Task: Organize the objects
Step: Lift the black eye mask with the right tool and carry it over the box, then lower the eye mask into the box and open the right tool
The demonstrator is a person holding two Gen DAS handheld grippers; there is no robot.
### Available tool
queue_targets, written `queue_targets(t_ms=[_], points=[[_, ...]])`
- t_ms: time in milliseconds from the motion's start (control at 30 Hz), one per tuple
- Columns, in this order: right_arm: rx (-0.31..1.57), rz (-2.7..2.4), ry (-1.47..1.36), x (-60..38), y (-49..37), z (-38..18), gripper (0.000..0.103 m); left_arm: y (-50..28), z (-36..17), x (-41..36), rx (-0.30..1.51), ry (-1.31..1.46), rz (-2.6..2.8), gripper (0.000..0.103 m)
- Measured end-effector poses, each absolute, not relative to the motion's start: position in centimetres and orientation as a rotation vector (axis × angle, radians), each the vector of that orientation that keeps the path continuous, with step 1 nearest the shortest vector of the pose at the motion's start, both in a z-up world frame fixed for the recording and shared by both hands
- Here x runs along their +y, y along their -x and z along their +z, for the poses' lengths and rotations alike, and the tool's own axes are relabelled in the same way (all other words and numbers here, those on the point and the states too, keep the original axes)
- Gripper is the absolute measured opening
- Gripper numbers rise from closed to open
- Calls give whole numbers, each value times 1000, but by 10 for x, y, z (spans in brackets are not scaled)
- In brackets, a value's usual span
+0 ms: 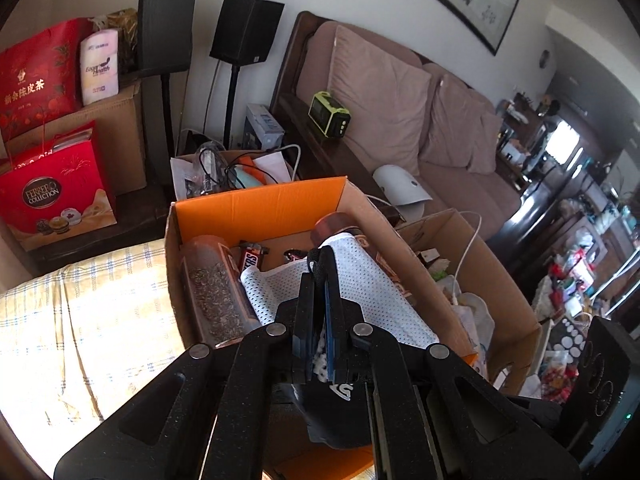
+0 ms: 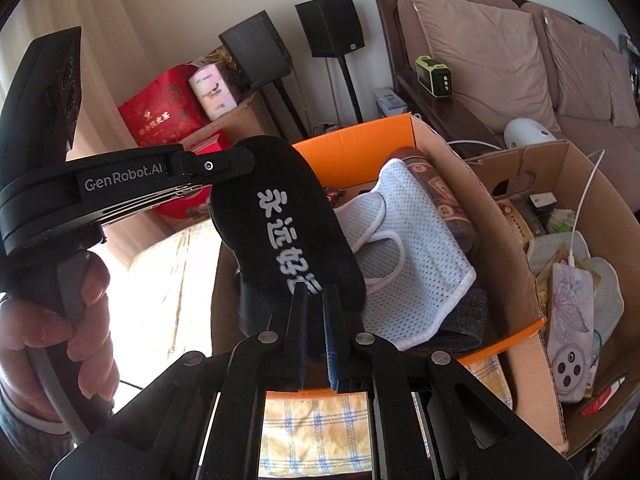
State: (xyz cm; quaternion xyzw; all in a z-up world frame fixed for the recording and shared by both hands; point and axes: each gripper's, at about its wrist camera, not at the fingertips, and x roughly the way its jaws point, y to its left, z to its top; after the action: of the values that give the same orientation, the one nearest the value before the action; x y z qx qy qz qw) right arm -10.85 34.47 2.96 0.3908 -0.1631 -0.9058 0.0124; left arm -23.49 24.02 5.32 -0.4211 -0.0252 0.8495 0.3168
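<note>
A black sock (image 2: pixel 280 224) with white characters is stretched between both grippers above a cardboard box with orange inner walls (image 1: pixel 256 204). My right gripper (image 2: pixel 316 298) is shut on the sock's near end. My left gripper (image 2: pixel 244 156), held by a hand at the left, is shut on the far end. In the left wrist view the left gripper (image 1: pixel 320 270) pinches black fabric, and the rest of the sock (image 1: pixel 332 412) hangs below it. A white mesh garment (image 2: pixel 416 248) lies in the box over a brown bottle (image 2: pixel 436 188).
The box also holds a jar of seeds (image 1: pixel 216 292) and a Snickers bar (image 1: pixel 250 262). A second open carton (image 2: pixel 560 168) full of clutter stands to the right. A yellow checked cloth (image 1: pixel 80 320) lies to the left. A sofa (image 1: pixel 400 120), speakers and red gift bags (image 1: pixel 52 196) stand behind.
</note>
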Motion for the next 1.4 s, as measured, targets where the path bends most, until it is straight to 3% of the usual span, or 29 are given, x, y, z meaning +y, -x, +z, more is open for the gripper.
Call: queue_targets(t_ms=[267, 500, 800, 833, 900, 1000, 1133, 1233, 1300, 1400], points=[[-529, -2843, -1257, 363, 112, 19, 6, 245, 39, 273, -47, 1135, 2185, 4], [-554, -2860, -1257, 374, 108, 18, 6, 242, 59, 287, -123, 1034, 2084, 4], [-552, -2857, -1302, 378, 111, 8, 8, 262, 24, 287, -1, 1125, 2207, 8], [-547, -2854, -1307, 377, 111, 7, 9, 261, 21, 285, 10, 1130, 2211, 13], [-537, -2847, -1314, 374, 112, 5, 10, 257, 20, 279, 32, 1125, 2224, 45], [-519, -2846, -1315, 368, 113, 4, 10, 250, 28, 270, 35, 1075, 2252, 66], [-472, -2854, -1313, 358, 113, 5, 10, 244, 44, 257, 33, 1050, 2270, 72], [-444, -2876, -1287, 352, 109, 10, 30, 233, 52, 240, 30, 1043, 2292, 83], [-426, -2888, -1266, 347, 106, 14, 51, 224, 56, 226, 29, 1021, 2313, 89], [-365, -2915, -1244, 339, 102, 17, 62, 212, 56, 203, 33, 1022, 2343, 93]])
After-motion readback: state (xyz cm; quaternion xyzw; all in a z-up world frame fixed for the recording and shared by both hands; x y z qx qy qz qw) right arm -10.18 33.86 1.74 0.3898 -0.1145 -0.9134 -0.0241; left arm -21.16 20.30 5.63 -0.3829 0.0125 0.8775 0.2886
